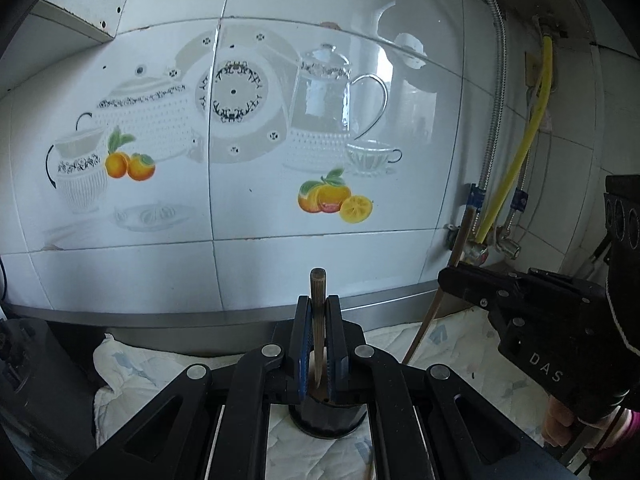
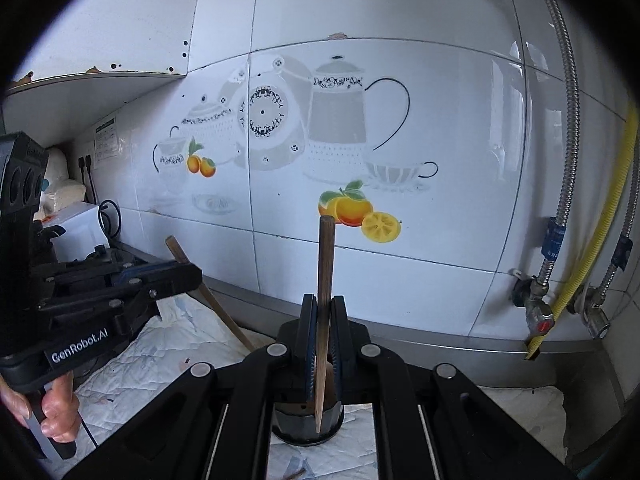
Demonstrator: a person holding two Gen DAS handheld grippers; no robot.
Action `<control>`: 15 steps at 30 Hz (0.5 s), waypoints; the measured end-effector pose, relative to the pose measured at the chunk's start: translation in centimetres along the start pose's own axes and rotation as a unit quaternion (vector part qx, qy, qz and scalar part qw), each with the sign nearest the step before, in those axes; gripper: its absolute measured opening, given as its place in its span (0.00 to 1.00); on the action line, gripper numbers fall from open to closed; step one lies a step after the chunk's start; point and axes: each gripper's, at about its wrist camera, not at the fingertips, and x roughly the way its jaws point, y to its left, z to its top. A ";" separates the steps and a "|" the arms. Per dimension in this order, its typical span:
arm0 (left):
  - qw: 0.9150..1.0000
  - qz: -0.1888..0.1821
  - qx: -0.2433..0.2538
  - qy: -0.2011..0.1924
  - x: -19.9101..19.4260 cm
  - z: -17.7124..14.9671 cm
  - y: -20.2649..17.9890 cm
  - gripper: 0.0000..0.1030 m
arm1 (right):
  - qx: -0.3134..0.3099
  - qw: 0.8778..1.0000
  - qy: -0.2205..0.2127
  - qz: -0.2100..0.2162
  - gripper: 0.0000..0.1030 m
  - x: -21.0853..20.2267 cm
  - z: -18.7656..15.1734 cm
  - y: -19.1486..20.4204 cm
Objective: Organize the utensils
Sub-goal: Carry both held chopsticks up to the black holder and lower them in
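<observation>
Left gripper [image 1: 319, 332] clamped tight on a wooden chopstick [image 1: 318, 312], stick upright between the blue pads, top end poking above the fingertips. Directly below the jaws sits a black round holder [image 1: 328, 416], the stick's lower end at its mouth; can't tell if it touches. Right gripper [image 2: 322, 332] likewise closed on a second chopstick [image 2: 325, 280], near upright, slightly tilted, its pointed tip down over the black holder [image 2: 308, 424] just under the jaws. In the left wrist view the right gripper shows off to the right, its stick [image 1: 444, 280] slanting down toward a white quilted cloth [image 1: 132, 376]. In the right wrist view the left gripper [image 2: 192, 276] is to the left, a hand [image 2: 56, 412] on its handle. Cloth covers the counter under both grippers. Ahead: tiled wall [image 1: 256, 216] with teapot and orange decals. Right of that, a yellow hose [image 1: 532, 128] and braided metal pipes [image 2: 564, 140] with valves.
</observation>
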 end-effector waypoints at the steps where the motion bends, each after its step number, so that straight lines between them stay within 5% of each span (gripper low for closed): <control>1: 1.000 -0.002 0.000 0.004 0.3 -0.3 0.1 0.06 | -0.002 1.000 -0.003 -0.001 0.09 0.0 0.3 0.1; 8: 1.000 0.003 -0.007 0.026 2.2 -1.5 0.9 0.06 | -0.003 0.999 -0.038 0.001 0.09 0.3 2.4 0.5; 15: 0.999 0.005 -0.012 0.050 3.7 -2.0 1.5 0.07 | 0.006 1.000 -0.009 -0.001 0.09 3.1 1.0 0.6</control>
